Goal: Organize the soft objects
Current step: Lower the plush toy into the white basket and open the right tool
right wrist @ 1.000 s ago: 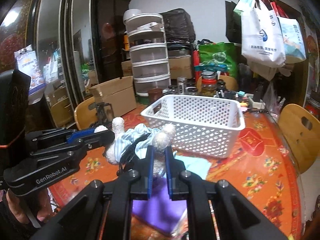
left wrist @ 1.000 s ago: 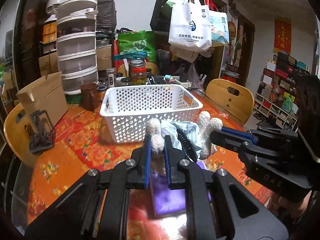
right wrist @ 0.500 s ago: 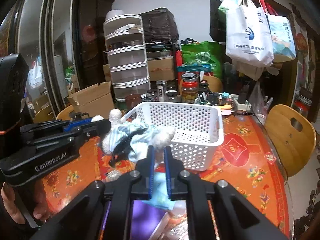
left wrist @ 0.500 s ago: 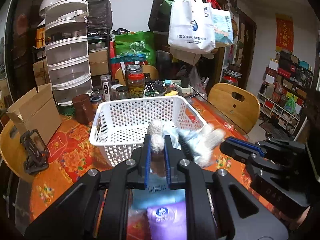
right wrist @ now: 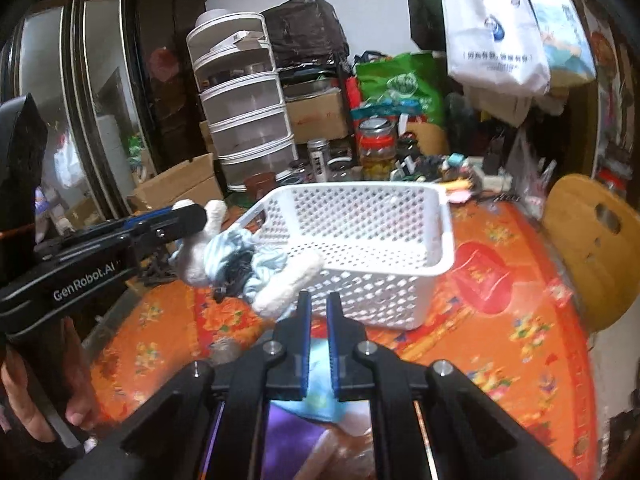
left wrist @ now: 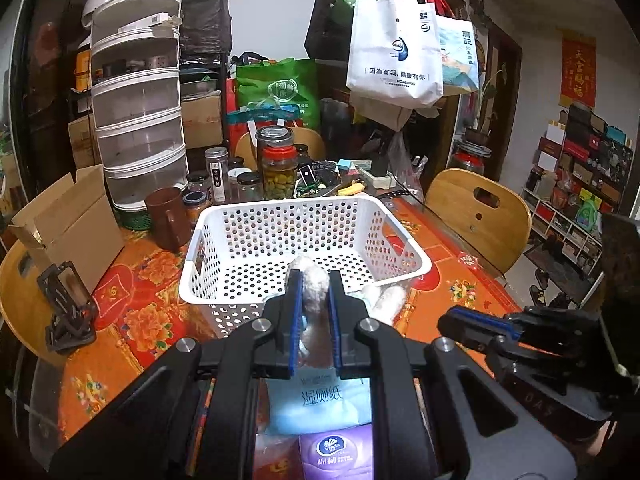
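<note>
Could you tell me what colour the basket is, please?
White, with perforated walls; the basket shows best in the left wrist view.

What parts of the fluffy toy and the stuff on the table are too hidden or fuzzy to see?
- Plush toy: the right wrist view is motion-blurred, so no face or shape is clear.
- In the left wrist view the left gripper covers most of the toy.
- Whether the right gripper clamps the toy: not shown.
- Purple tissue pack: cut off by the bottom edge.
- Jars behind the white basket: labels too small.
</note>
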Available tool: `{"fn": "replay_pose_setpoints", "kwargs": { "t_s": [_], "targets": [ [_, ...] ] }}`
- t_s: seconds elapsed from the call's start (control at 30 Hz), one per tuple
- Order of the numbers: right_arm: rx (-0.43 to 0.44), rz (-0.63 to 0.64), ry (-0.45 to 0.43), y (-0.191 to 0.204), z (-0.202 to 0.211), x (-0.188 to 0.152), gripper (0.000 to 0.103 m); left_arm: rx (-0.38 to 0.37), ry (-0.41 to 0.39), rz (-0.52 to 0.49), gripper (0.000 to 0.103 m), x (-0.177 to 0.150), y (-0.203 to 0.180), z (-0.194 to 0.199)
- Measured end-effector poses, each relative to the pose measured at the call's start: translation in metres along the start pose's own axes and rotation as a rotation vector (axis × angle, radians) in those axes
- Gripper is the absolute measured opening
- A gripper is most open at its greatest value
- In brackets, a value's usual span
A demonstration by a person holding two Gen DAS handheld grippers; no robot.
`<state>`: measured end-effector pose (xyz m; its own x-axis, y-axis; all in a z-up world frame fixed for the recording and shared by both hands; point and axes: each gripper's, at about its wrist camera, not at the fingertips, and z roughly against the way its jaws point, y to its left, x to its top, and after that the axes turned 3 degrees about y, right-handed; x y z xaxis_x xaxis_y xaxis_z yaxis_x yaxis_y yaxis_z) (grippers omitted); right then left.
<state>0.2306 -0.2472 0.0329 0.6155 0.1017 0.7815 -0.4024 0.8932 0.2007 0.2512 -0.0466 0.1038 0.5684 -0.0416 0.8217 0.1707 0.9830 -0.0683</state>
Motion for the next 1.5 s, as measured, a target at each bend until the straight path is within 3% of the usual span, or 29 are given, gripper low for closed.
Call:
{"fn": "replay_pose_setpoints", "kwargs": {
  "t_s": [0.13,0.27,0.3,0.83,0.87,0.93,1.0,1.17,1.5],
  "targets": [
    [0.039,-0.047,0.024,-0.007,-0.008,-0.002,0.012,-0.004,-0.001,0.003,0.011,-0.007,0.001,0.003],
    [0.049,-0.080,0.028,-0.014,-0.013,-0.003,0.055,-0.016,-0.011,0.016,0.011,-0.012,0.005,0.009],
    [0.051,-0.085,0.030,-0.015,-0.014,-0.003,0.058,-0.019,-0.012,0.018,0.011,-0.013,0.005,0.010],
    [0.120,-0.229,0.088,-0.028,-0.043,-0.004,0.058,-0.114,-0.032,0.050,0.011,-0.040,0.003,0.025],
    [0.117,-0.229,0.085,-0.027,-0.043,-0.004,0.056,-0.117,-0.031,0.054,0.011,-0.041,0.003,0.025],
    [0.122,-0.222,0.091,-0.025,-0.044,-0.004,0.043,-0.120,-0.028,0.058,0.011,-0.042,0.005,0.025],
    [0.123,-0.219,0.091,-0.022,-0.044,-0.005,0.020,-0.129,-0.024,0.064,0.011,-0.044,0.006,0.023],
    [0.098,-0.188,0.074,-0.014,-0.039,-0.004,0.014,-0.129,-0.013,0.058,0.011,-0.046,0.006,0.020],
    [0.014,-0.081,0.035,0.003,-0.020,0.021,0.013,-0.099,-0.024,0.030,0.011,-0.023,0.005,0.017]
  ]
}}
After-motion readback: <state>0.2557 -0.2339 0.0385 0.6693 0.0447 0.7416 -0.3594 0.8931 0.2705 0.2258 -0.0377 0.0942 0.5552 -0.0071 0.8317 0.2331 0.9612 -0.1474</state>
